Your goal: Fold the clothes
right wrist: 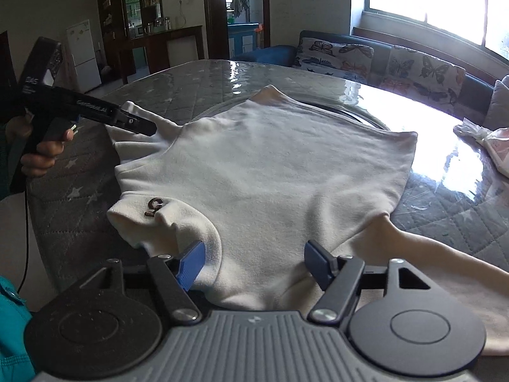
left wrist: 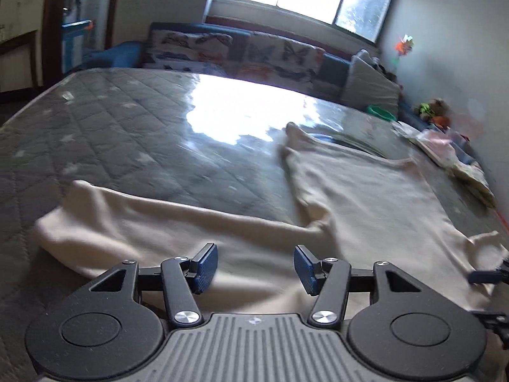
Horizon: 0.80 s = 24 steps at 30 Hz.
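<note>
A cream long-sleeved turtleneck top lies flat on the grey quilted mattress, collar with a small dark mark toward me. My right gripper is open, jaws wide, just above the shoulder beside the collar. My left gripper is open and empty, over the left sleeve; the right wrist view shows it low over that sleeve. The right sleeve runs out to the right. The right gripper's blue tip shows in the left wrist view by the collar.
A butterfly-print sofa stands behind the mattress under a window. Folded pale clothes lie at the mattress's right side. A green bowl and toys sit near the wall. The mattress has a glossy plastic cover.
</note>
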Available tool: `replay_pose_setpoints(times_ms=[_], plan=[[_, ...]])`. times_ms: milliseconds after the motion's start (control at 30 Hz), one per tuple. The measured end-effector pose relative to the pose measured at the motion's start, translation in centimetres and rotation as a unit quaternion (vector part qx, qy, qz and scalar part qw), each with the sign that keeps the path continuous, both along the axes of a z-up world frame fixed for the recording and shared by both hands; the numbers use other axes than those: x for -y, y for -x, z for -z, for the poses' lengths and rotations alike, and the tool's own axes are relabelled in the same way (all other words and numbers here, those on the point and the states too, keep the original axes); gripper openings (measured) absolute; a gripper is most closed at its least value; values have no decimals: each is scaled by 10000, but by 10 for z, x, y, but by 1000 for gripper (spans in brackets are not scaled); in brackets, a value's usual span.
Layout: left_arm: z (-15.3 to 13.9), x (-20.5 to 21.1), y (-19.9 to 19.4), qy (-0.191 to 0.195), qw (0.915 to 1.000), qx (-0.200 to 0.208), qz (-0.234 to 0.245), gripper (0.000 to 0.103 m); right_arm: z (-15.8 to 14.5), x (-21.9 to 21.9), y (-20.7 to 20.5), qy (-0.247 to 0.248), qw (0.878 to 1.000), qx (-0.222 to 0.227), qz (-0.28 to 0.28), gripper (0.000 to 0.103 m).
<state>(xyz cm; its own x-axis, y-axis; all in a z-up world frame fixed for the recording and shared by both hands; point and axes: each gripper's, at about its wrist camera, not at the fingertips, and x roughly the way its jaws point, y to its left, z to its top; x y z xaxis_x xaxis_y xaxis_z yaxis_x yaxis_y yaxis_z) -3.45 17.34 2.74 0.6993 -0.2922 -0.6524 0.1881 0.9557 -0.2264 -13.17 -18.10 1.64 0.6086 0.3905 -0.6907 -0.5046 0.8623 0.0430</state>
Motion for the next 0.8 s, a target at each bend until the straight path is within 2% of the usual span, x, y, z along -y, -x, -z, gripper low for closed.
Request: replay_pose_setpoints(times_ms=[67, 167, 300, 367, 533, 600, 667, 800], plan=[[-1, -12, -8, -137, 9997, 26, -188, 57, -1, 1, 0, -15, 10000, -25, 22, 72], [1, -31, -22, -89, 9995, 72, -283, 57, 0, 1, 0, -25, 10000, -46, 29, 74], [0, -41, -36, -511, 9961, 146, -701, 61, 0, -2, 1, -2, 10000, -43, -16, 78], [-1, -53, -36, -340, 9958, 173, -833, 61, 1, -3, 2, 23, 10000, -33, -22, 79], [0, -75, -30, -458, 9871, 227, -1518, 62, 2, -2, 3, 5, 10000, -35, -17, 81], [0, -78, -32, -626, 9842, 218, -1639, 63, 2, -3, 3, 22, 10000, -31, -24, 82], [4, -80, -40, -909, 9776, 77, -1895, 66, 2, -6, 3, 62, 10000, -23, -47, 83], [0, -89, -39, -771, 9695, 61, -2325, 67, 2, -6, 4, 56, 10000, -11, 1, 83]])
